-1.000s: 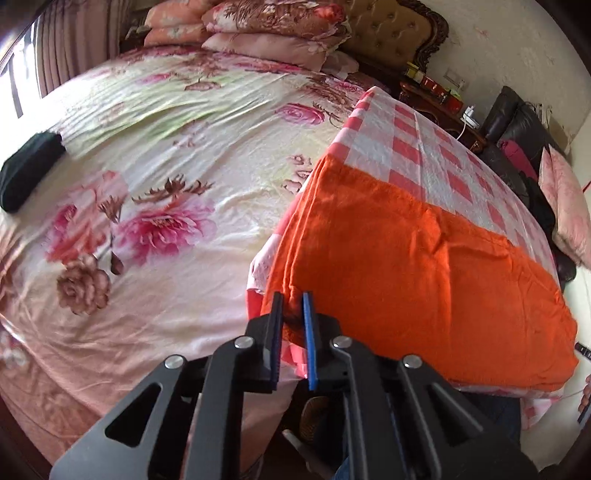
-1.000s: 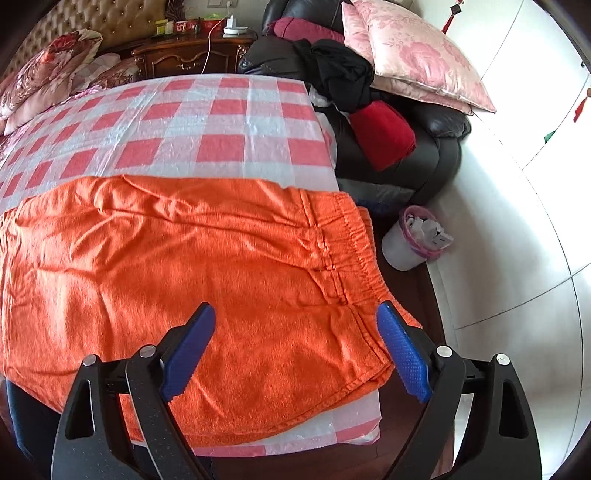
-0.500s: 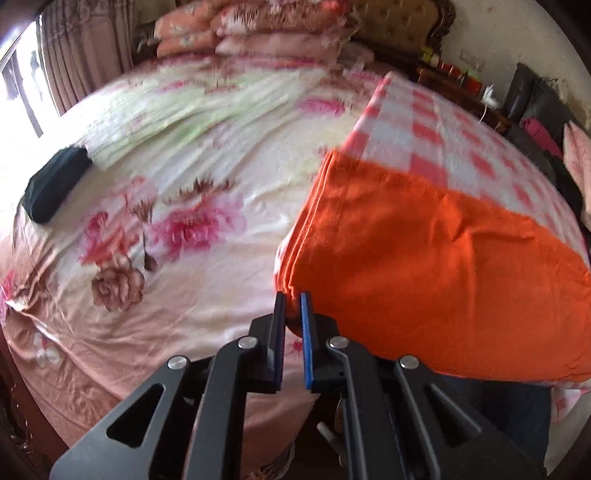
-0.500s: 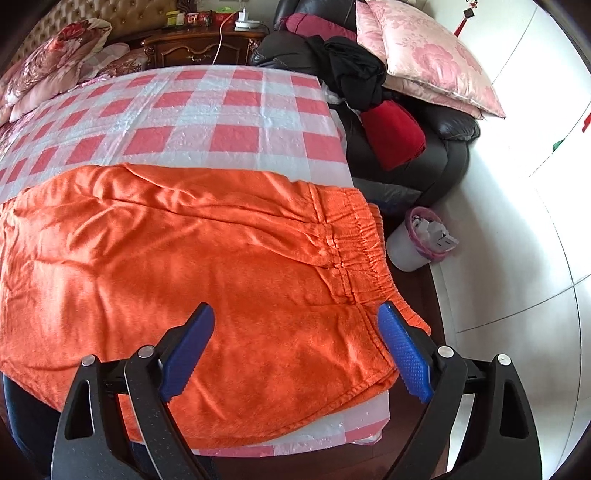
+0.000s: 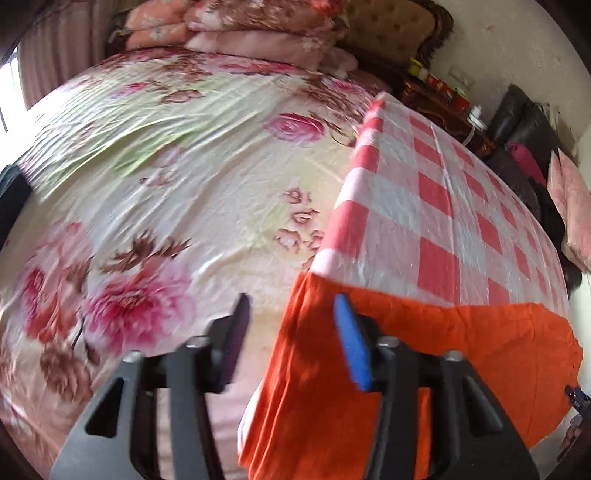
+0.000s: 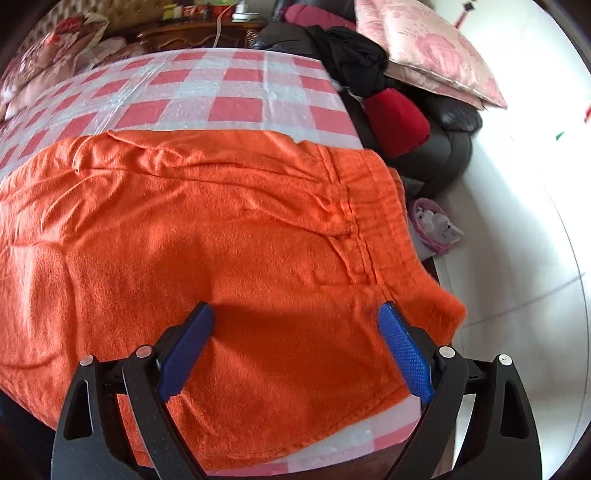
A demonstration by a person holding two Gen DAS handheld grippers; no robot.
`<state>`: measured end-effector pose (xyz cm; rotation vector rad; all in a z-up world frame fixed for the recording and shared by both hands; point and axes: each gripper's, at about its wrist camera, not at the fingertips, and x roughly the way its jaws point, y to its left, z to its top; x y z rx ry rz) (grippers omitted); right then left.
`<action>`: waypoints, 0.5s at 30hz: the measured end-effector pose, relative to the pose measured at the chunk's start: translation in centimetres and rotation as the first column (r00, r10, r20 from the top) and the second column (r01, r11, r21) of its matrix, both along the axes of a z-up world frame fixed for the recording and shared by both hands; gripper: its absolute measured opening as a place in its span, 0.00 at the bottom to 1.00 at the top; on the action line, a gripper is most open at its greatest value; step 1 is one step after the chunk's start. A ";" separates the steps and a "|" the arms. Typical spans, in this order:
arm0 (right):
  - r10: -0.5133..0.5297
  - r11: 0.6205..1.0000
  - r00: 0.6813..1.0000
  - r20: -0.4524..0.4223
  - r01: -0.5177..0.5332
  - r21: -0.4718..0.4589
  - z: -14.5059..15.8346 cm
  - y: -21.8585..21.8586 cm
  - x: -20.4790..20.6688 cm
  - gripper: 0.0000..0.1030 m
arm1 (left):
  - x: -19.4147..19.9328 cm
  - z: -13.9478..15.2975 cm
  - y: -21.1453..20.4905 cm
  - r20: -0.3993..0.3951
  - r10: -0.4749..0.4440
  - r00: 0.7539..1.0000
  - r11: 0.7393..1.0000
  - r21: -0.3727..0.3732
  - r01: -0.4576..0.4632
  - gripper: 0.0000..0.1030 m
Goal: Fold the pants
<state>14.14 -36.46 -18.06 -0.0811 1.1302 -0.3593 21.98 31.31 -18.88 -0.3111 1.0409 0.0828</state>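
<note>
The orange pants (image 6: 221, 251) lie spread flat across the near end of the surface (image 6: 229, 92), which wears a red-and-white checked plastic cover. In the right wrist view the elastic waistband sits on the right, bunching at the surface's right edge, and the near hem runs just inside the front edge, with a strip of checked cover showing below it.

The right gripper (image 6: 295, 317) hovers low over the pants near the waistband, jaws spread wide, both blue pads over orange cloth; nothing is pinched between them.

Over to the left wrist view: the left gripper (image 5: 290, 314) sits at the far left end of the pants (image 5: 424, 350), where the legs drape down over the side of the surface (image 5: 424, 206). Its jaws have just been opening and now stand partly apart. The draped edge of the cloth lies in the gap between them, and neither pad presses on it. The picture is blurred here.

Beside the surface on the left lies a bed (image 5: 184, 184) with a floral sheet and stacked pillows (image 5: 258, 33) at its head.
</note>
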 end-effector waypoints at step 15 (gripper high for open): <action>0.161 0.967 0.977 0.137 -0.184 0.178 2.4 5.6 9.3 0.74 | 8.6 -0.9 -1.2 -0.083 -0.095 0.992 0.987 0.124 0.105 0.09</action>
